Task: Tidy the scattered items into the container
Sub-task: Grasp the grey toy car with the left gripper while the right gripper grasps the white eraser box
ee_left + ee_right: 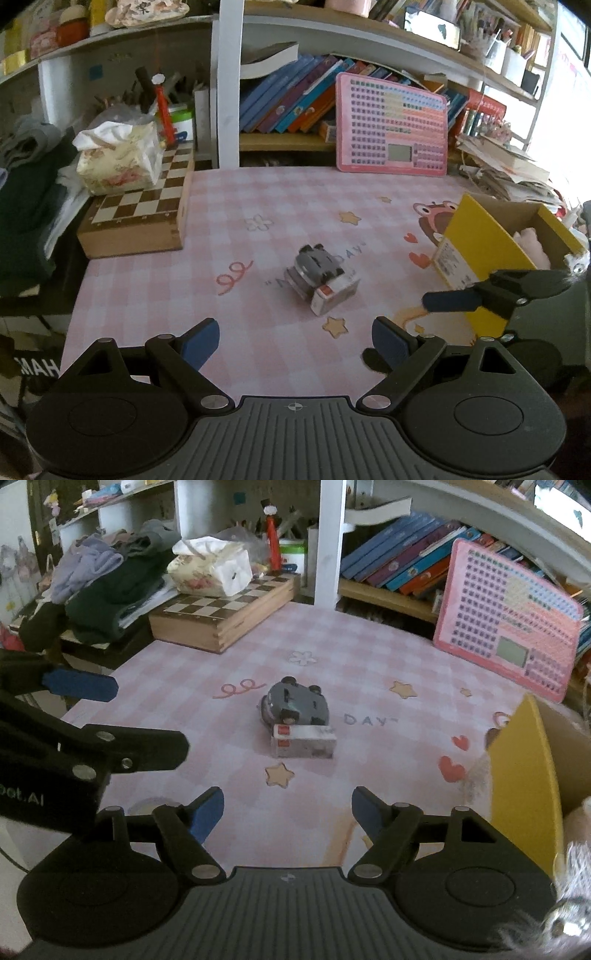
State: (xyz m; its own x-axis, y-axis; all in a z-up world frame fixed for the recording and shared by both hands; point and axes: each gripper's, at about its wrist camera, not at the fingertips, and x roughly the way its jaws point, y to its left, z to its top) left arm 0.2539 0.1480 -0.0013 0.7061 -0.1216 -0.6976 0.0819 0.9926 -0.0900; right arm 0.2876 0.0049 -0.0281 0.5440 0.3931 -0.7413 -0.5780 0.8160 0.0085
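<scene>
Both claws tilt down over the pink checked desk (369, 657); the left claw (295, 343) stands wide open with nothing between its blue pads; the right claw (288, 812) is also open and empty, its pads apart; each claw shows at the edge of the other's view, side by side. A grey toy car (295, 703) lies upside down mid-desk, touching a small white box (303, 743) just in front of it; the yellow box (476, 240) sits at the right, a pale plush thing inside.
</scene>
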